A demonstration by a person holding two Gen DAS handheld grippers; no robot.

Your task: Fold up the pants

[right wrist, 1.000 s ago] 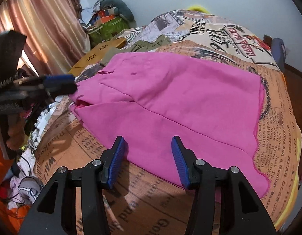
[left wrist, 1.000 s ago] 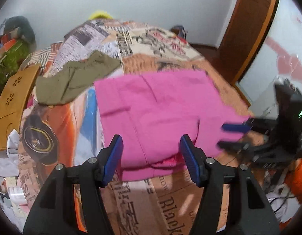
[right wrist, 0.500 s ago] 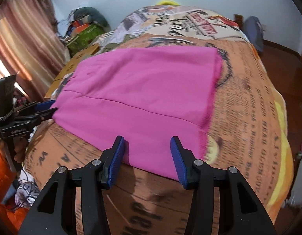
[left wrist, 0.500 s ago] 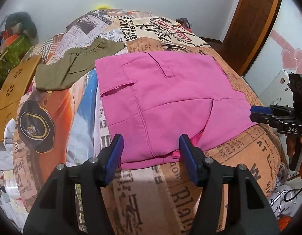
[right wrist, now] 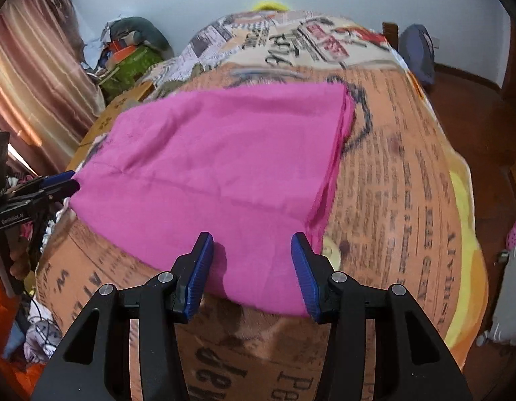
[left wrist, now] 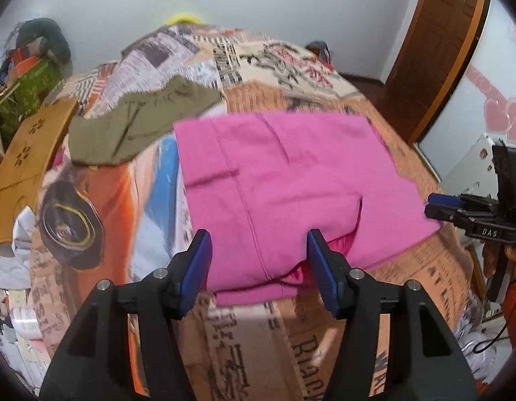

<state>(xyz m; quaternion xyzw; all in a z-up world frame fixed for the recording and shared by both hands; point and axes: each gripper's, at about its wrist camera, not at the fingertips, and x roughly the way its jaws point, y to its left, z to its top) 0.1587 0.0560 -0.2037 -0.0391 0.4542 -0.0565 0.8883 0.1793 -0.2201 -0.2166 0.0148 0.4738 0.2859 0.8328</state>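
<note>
Pink pants [left wrist: 284,183] lie folded flat on the newspaper-print bedspread [left wrist: 244,341], long axis running side to side across the bed — waist end toward the olive garment [left wrist: 140,127]. Left gripper [left wrist: 259,267] angles down over the near edge, jaws apart, gripping nothing. Right gripper [right wrist: 251,270] likewise tilts down at the other end's near edge — parted, empty.

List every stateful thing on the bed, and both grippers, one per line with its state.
pink pants: folded, lying flat on the bedspread.
olive garment: unfolded, rumpled, beside the pink pants.
left gripper: jaws open, empty, at the pants' near edge.
right gripper: jaws open, empty, at the pants' near edge.
</note>
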